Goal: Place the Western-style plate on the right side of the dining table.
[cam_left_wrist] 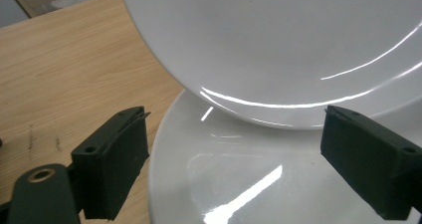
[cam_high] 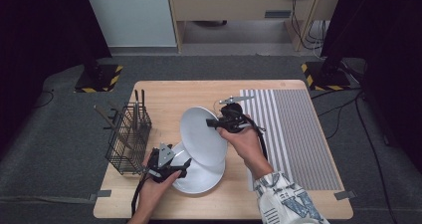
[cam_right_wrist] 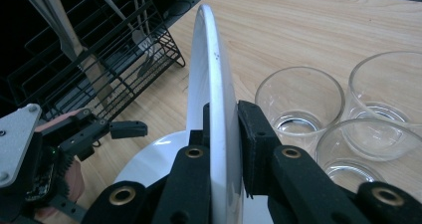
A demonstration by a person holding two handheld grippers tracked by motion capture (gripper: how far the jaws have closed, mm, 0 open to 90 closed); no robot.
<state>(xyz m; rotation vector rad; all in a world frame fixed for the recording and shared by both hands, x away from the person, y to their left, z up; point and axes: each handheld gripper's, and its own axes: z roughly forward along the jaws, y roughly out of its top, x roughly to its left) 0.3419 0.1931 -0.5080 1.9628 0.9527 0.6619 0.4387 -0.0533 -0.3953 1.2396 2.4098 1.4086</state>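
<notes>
Grey carpet all round, black curtains left and right, pale cabinet behind; wooden table point(cam_high: 164, 92) under the work, striped mat point(cam_high: 293, 129) on its right half. From the high view: wire rack point(cam_high: 128, 137) with cutlery at the left, right gripper point(cam_high: 225, 119) lifting a tilted plate point(cam_high: 201, 134) by its rim over a flat plate point(cam_high: 199, 176), left gripper point(cam_high: 169, 167) at that plate's near-left edge. From the right gripper view: jaws clamped on the tilted plate's rim point(cam_right_wrist: 216, 99), three glass bowls point(cam_right_wrist: 298, 97) just beyond. From the left gripper view: jaws spread wide, gripping nothing, flat plate point(cam_left_wrist: 224, 174) between them, tilted plate point(cam_left_wrist: 278, 45) above.
</notes>
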